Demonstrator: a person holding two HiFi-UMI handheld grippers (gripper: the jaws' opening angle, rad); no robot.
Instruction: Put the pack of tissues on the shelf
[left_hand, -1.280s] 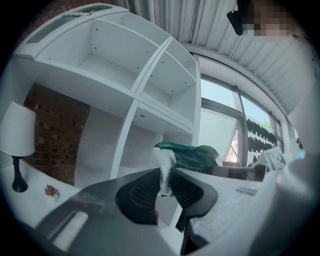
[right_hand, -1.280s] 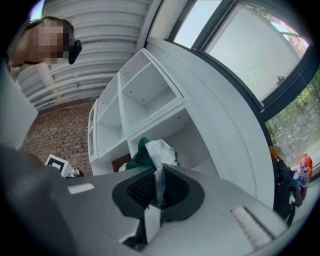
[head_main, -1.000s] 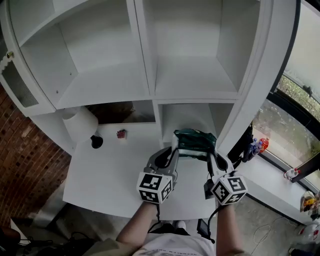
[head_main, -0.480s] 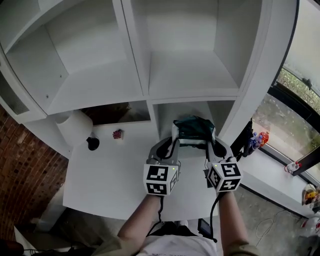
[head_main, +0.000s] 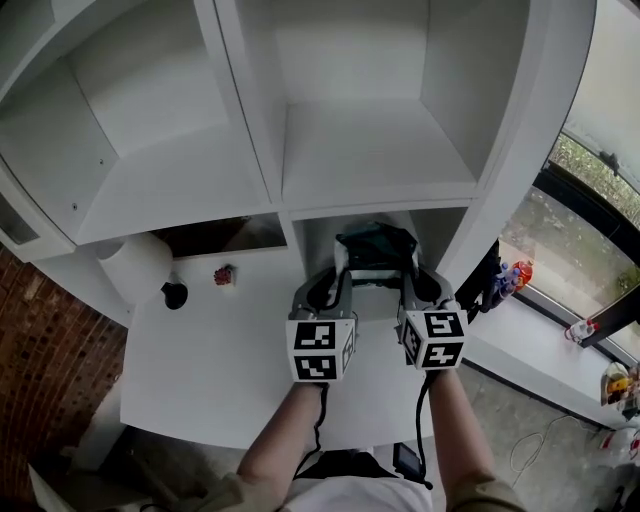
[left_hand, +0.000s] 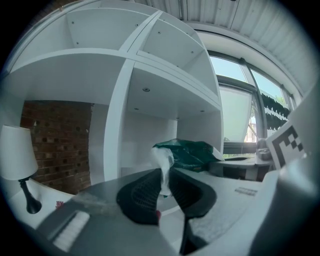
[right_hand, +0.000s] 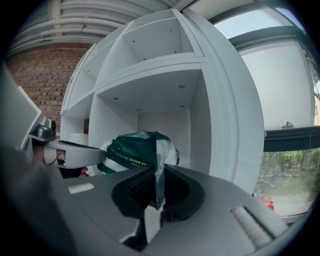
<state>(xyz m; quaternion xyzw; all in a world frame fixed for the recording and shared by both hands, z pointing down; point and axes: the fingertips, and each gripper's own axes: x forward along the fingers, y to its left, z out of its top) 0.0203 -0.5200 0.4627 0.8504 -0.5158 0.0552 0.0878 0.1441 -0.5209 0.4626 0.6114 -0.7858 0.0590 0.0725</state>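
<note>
Two tools are held side by side before a white shelf (head_main: 380, 185), and the pack of tissues (head_main: 375, 250) is carried between them. The left tool (head_main: 335, 287) is pressed together on a pale, twisted flap of the wrapper, which is pinched between its dark ribbed pads (left_hand: 142, 192). The right tool (head_main: 410, 287) is likewise clamped on a thin, clear and green flap at the pack's other end. In the head view the pack is placed at the mouth of the lower right compartment (head_main: 325, 235), just under the shelf board and above the white table (head_main: 220, 350). Its underside is covered by the two tools, so it cannot be told whether it is touching the table or is hanging clear of it. How far it is set into the compartment cannot be judged either.

Much of each tool is hidden in the head view behind its marker cube. White lettering is seen on the green wrapper in the right gripper view, but it is too small to be read. A white lamp (head_main: 135, 268) is stood at the table's left, with its base partly in shadow, and a small red thing (head_main: 224, 275) near it is too small to be identified. The person's forearms (head_main: 285, 445) are cut off at the lower edge. The brick wall (head_main: 40, 340) is cropped by the left edge.
</note>
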